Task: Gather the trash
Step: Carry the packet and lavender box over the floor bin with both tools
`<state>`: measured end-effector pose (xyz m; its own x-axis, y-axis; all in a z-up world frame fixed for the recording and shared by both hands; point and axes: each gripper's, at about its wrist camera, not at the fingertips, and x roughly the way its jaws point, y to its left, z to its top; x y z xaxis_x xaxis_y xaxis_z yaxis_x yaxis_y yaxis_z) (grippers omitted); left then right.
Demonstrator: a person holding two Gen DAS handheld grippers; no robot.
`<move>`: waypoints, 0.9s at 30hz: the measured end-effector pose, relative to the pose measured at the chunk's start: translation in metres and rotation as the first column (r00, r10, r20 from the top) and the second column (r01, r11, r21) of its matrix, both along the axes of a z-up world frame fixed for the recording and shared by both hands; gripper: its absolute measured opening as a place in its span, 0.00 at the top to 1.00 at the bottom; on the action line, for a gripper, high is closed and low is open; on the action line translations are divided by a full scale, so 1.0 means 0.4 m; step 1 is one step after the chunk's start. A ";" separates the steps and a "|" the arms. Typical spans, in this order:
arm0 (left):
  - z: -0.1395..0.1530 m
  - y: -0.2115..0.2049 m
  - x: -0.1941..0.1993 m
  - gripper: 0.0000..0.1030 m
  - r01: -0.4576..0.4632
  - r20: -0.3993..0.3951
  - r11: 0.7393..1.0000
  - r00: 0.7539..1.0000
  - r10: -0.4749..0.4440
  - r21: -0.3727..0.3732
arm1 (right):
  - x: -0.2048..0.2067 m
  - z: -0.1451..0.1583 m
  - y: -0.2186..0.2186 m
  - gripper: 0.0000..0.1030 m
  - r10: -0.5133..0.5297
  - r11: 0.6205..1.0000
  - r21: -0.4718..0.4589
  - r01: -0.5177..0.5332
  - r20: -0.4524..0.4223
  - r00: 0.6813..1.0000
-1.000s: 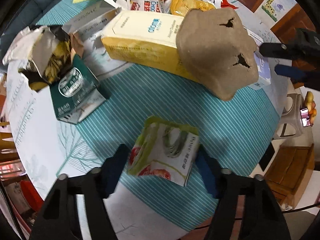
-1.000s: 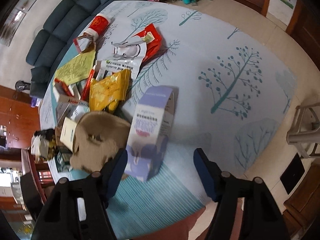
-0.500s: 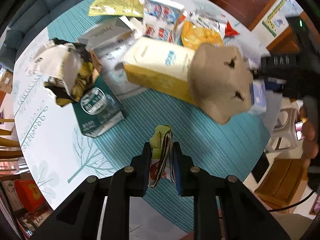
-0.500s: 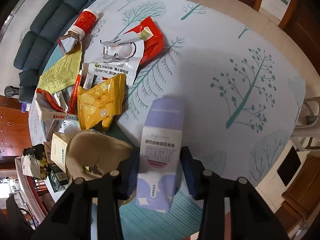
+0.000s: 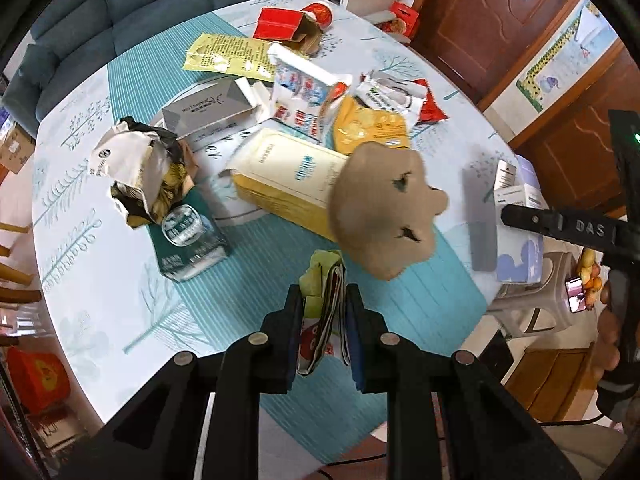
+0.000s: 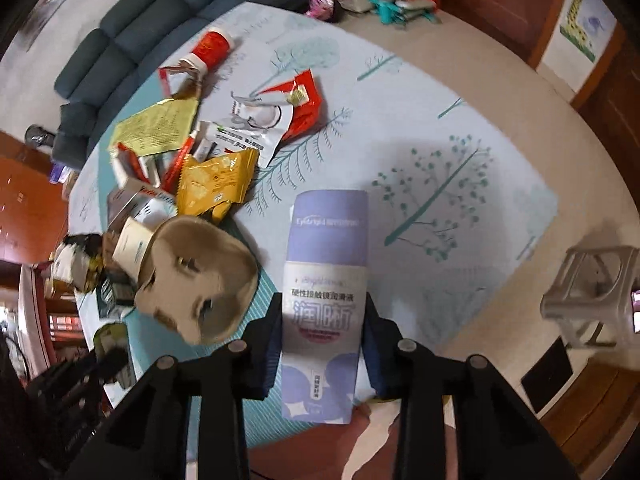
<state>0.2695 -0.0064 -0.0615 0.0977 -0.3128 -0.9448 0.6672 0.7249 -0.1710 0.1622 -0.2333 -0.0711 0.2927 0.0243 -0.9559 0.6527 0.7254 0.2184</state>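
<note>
My left gripper [image 5: 322,312] is shut on a folded green, white and red snack wrapper [image 5: 325,304] and holds it above the teal striped mat [image 5: 248,280]. My right gripper [image 6: 323,320] is shut on a purple and white carton [image 6: 325,280] and holds it above the table's near edge. That carton also shows at the right of the left wrist view [image 5: 516,216], with the right gripper's finger across it. Trash lies across the round table [image 6: 460,152]: a brown pulp tray [image 5: 384,208], a yellow box [image 5: 288,176], a dark green carton [image 5: 188,236].
More litter lies further back: a grey box [image 5: 208,108], a yellow sheet [image 5: 228,56], a red box [image 5: 284,24], an orange packet [image 6: 212,184], a red cup [image 6: 212,46]. A grey stool [image 6: 592,296] stands beside the table. A blue sofa [image 5: 120,12] is behind.
Both grippers closed, the left on the snack wrapper and the right on the purple carton. Both have since lifted their loads up and back from the table.
</note>
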 end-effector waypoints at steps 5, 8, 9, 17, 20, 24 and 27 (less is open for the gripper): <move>-0.006 -0.037 -0.076 0.82 -0.028 0.004 1.000 1.000 0.028 -0.006 | -0.062 0.038 -0.017 0.66 0.043 0.999 -0.008 -0.043 0.040 0.998; -0.004 -0.063 -0.135 0.82 -0.054 0.019 0.999 0.998 0.054 -0.008 | -0.102 0.051 -0.033 0.66 0.080 0.997 0.002 -0.080 0.067 0.995; 0.002 -0.068 -0.159 0.82 -0.073 0.028 0.997 0.997 0.074 -0.013 | -0.117 0.052 -0.038 0.66 0.099 0.995 0.006 -0.100 0.074 0.992; 0.008 -0.096 -0.350 0.82 -0.258 0.028 0.965 0.965 0.259 -0.043 | -0.237 0.067 -0.092 0.66 0.276 0.961 -0.014 -0.277 0.113 0.954; -0.004 -0.107 -0.433 0.82 -0.312 0.025 0.950 0.950 0.312 -0.034 | -0.293 0.055 -0.109 0.66 0.325 0.945 -0.004 -0.327 0.129 0.937; -0.024 -0.111 -0.531 0.82 -0.368 0.017 0.930 0.930 0.368 0.014 | -0.362 0.006 -0.102 0.66 0.390 0.918 0.033 -0.396 0.123 0.913; -0.046 -0.116 -0.596 0.82 -0.372 0.020 0.926 0.928 0.371 0.072 | -0.410 -0.038 -0.086 0.66 0.416 0.902 0.074 -0.426 0.119 0.902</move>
<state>0.0311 -0.0528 -0.0797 0.1996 -0.1829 -0.9627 0.3488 0.9313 -0.1046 -0.0020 -0.2678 -0.0864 0.3267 0.2556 -0.9099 0.2631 0.9001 0.3473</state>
